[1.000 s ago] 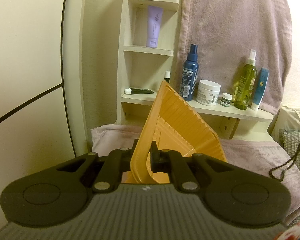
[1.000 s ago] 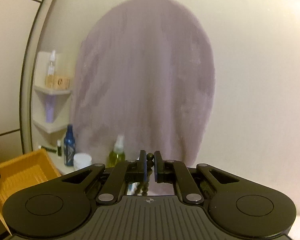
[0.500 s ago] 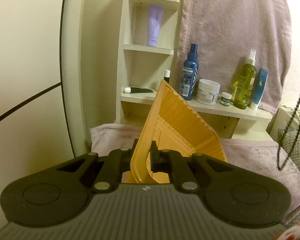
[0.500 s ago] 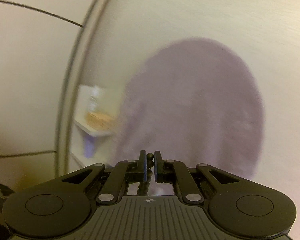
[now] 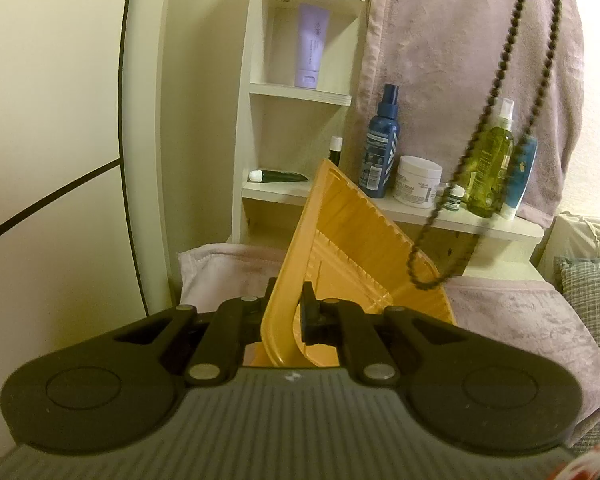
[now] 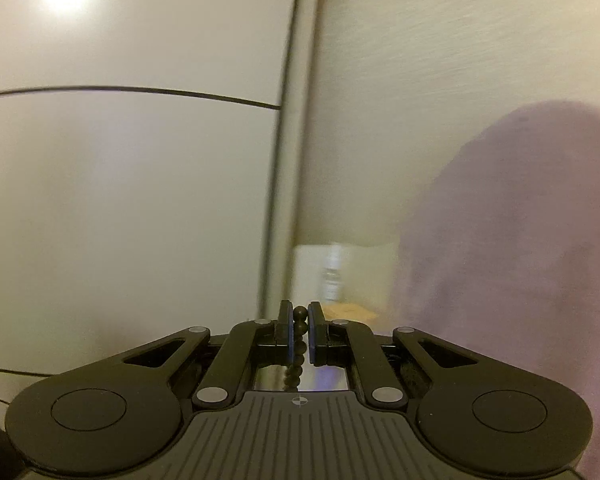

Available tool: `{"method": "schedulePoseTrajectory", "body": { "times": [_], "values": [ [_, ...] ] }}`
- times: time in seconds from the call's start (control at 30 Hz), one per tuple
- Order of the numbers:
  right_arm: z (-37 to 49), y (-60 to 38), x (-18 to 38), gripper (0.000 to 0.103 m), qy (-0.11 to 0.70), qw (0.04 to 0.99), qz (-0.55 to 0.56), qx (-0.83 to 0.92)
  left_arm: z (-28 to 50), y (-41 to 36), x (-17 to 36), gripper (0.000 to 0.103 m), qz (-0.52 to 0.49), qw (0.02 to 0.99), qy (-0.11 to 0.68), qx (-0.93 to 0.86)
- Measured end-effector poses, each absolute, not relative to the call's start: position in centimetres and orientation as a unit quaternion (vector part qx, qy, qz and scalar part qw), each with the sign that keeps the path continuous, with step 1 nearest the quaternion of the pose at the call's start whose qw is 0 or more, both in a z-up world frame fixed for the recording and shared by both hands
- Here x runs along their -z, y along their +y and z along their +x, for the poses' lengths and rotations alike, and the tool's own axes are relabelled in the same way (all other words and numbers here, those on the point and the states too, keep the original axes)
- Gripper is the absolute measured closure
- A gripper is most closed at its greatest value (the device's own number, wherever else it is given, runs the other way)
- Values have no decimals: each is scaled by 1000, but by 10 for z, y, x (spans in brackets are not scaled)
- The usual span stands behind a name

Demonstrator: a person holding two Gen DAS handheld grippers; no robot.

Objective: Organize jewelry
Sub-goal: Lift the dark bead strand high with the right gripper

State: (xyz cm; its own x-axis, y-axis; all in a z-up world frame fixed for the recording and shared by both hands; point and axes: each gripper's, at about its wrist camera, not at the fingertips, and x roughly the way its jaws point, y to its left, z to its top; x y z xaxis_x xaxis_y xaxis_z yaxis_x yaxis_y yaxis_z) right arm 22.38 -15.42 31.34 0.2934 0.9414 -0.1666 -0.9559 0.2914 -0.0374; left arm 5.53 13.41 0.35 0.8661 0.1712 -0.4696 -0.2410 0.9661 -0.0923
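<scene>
The orange tray [image 5: 352, 240] is the largest task item. It is rigid moulded plastic with ribbed walls, light by the look of it, and it should keep its shape when carried by one edge. The left tool [image 5: 286, 316] is clamped on the tray's near rim at 6 o'clock in the left wrist view, and the tray stands tilted, its far corner pointing to 12 o'clock. No contents are visible inside it. A rim grip suits it; the smooth plastic may slip if the tilt grows.

The black bead necklace [image 5: 504, 92] is limp and light, with small round beads. It hangs as a long loop from 1 o'clock in the left wrist view, its lowest bend in front of the tray's right edge at about 3 o'clock; contact with the tray cannot be confirmed. The right tool [image 6: 299, 332] is pinched narrow on the strand, a single bead showing between the pads. The loop will probably swing freely, so lower it slowly and feed the bottom bend into the tray first.
</scene>
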Motion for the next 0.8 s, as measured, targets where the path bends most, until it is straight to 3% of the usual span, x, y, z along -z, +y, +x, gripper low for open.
{"method": "schedulePoseTrajectory", "body": {
  "times": [0.53, 0.8],
  "values": [
    [230, -61, -269, 96, 140, 702, -84, -693, 57, 135, -3, 96, -77, 963, 236, -107],
    [229, -42, -219, 96, 199, 676, -129, -697, 57, 136, -3, 95, -77, 963, 236, -106]
  ]
}}
